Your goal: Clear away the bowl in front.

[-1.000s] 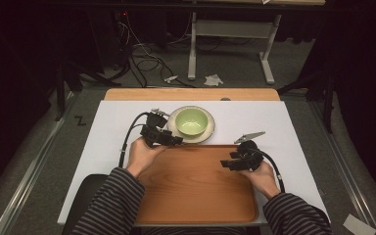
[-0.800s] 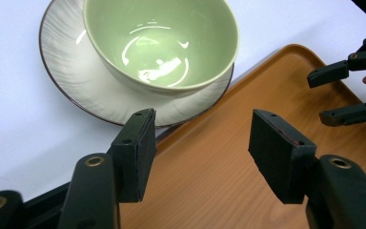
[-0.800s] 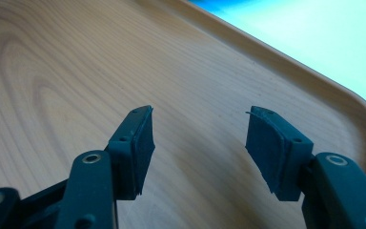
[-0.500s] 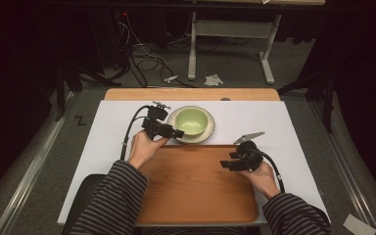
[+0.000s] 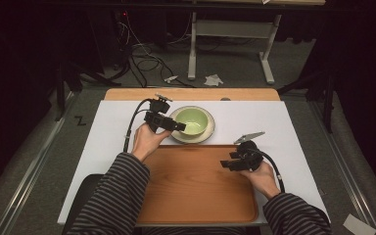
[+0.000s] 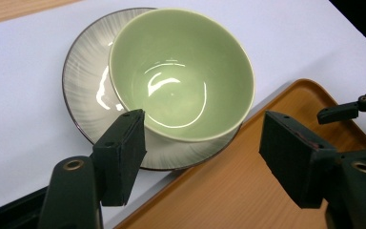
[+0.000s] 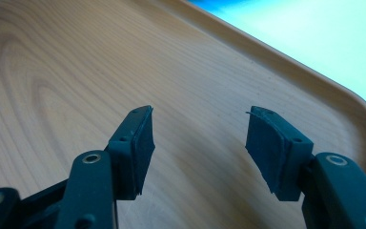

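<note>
Inspection of the table (image 5: pixel 103 147) finds it lying under a white covering, with a strip of bare wood showing along the far edge. A green bowl (image 5: pixel 192 121) is sitting on a pale, ribbed saucer (image 5: pixel 176 133) with a dark rim, just beyond the far edge of a wooden tray (image 5: pixel 196 191). In the left gripper view the bowl (image 6: pixel 181 71) is sitting off-centre on the saucer (image 6: pixel 83 81), shifted toward the tray (image 6: pixel 228 191), and the saucer's near rim is lying just beside the tray's raised edge — whether the two are touching cannot be told.

The left gripper (image 5: pixel 176 126) is hovering at the bowl's left side, held in the person's left hand (image 5: pixel 146 142). Its jaws are standing wide apart with nothing between them; in its own view the gripper (image 6: pixel 202 148) is looking down on the bowl's near rim, one jaw over the saucer and the other over the tray.

The right gripper (image 5: pixel 227 164) is hanging over the right part of the tray, held in the person's right hand (image 5: pixel 260 174), well apart from the bowl. In its own view the gripper (image 7: pixel 198 143) is showing its jaws spread, empty, with the tray's wood grain (image 7: pixel 52 71) lying beneath them.

Both forearms are wearing striped sleeves (image 5: pixel 112 196).
</note>
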### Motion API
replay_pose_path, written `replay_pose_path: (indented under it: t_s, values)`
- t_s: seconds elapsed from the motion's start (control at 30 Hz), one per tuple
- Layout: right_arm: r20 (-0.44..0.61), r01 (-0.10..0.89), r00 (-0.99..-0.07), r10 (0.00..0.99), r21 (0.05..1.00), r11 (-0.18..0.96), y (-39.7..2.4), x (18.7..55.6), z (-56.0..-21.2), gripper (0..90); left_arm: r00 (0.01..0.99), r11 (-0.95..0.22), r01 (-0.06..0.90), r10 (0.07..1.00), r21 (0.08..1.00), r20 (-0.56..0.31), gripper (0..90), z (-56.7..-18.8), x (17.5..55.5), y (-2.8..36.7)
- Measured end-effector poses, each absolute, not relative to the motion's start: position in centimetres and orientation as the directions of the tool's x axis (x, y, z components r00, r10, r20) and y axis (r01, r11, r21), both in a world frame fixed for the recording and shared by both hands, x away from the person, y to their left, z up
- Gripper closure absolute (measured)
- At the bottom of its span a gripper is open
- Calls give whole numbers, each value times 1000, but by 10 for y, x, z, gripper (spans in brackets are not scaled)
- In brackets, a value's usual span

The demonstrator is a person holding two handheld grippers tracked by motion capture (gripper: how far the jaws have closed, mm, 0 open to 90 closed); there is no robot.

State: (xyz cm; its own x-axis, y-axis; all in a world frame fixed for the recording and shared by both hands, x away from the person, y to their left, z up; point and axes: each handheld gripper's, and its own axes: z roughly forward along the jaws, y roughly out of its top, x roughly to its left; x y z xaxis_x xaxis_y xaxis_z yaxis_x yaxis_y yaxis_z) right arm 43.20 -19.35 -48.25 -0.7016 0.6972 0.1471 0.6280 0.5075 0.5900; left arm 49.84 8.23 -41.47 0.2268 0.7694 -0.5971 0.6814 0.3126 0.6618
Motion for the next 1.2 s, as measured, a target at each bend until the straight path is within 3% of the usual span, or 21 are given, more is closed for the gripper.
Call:
replay_pose_path:
  t_s: [1.2]
  values:
    - [153, 630, -703, 694, 587, 509, -192, 431, -482, 438, 197, 243, 708, 834, 664, -516, 300, -414, 552, 62]
